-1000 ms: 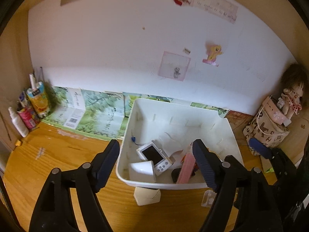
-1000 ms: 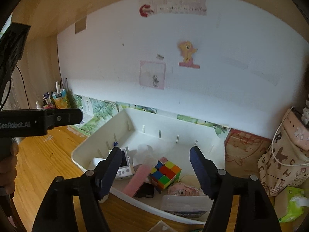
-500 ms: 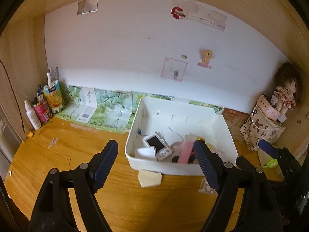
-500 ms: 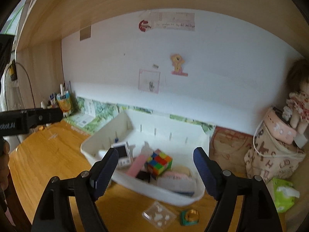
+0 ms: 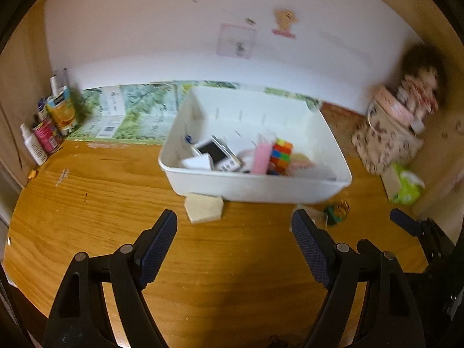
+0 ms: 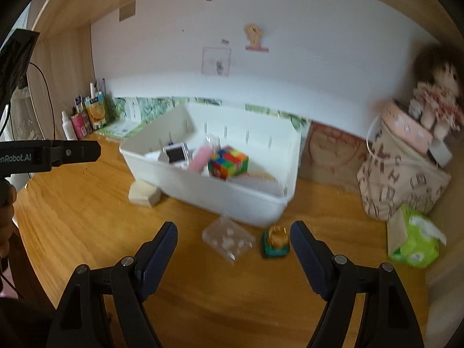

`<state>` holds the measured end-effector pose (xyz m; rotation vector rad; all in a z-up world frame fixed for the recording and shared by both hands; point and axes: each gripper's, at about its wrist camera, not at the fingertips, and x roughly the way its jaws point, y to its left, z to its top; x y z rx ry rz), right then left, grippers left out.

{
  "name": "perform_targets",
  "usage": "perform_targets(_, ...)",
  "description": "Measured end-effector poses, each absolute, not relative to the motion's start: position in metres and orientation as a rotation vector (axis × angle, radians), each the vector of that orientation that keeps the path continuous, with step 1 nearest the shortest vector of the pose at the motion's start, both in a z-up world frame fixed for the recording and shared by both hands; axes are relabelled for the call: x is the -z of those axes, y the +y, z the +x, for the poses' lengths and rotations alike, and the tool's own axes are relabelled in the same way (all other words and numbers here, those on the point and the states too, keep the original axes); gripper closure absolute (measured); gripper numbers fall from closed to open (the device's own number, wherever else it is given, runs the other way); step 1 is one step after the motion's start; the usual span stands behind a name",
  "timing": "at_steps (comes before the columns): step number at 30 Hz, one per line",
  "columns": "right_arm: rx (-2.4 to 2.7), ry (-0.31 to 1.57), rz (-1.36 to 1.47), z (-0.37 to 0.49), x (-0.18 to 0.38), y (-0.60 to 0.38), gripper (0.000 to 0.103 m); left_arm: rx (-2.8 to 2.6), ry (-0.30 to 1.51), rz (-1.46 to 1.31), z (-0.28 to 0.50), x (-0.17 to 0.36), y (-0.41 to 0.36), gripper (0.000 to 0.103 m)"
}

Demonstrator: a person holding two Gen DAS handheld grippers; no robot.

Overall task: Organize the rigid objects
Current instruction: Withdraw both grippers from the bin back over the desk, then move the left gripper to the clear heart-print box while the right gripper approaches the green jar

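- The left tool [image 5: 233, 223] hovers over the bare wooden tabletop [image 5: 116, 197], its two dark-padded fingers spread wide with nothing between them.
- The right tool [image 6: 233, 233] is likewise released and empty, poised above the near right part of the tabletop; in the left wrist view it shows at the right edge.
- A white bin [image 5: 255, 194] stands toward the far middle of the tabletop, ahead of both tools.
- Inside the bin lie a colourful puzzle cube [image 6: 229, 162], a pink flat piece [image 5: 262, 156] leaning upright just left of it, and a small white device with a dark screen [image 5: 216, 152] toward the bin's left end.
- A pale wooden block [image 5: 204, 207] sits on the tabletop, touching or just beside the bin's near left corner.
- A small clear plastic box [image 6: 227, 239] holding white bits rests on the tabletop just in front of the bin's near right end, between the right tool's fingers in its view but well ahead of them.
- A green-and-gold ring-shaped trinket [image 6: 277, 242] sits just right of the clear box.
- Bottles and cartons [image 5: 50, 127] crowd the far left corner; a patterned bag [image 6: 403, 174] topped by a doll [image 6: 438, 95] stands far right, with a green tissue pack [image 6: 414, 240] in front of it.
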<state>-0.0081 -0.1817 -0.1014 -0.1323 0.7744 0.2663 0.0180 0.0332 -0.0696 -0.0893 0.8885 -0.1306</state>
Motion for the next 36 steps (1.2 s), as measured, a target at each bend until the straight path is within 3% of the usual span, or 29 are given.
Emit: perform_targets(36,-0.217,0.96,-0.054,0.043,0.199,-0.247,0.022,0.391,1.398,-0.024,0.097,0.172,-0.097,0.019)
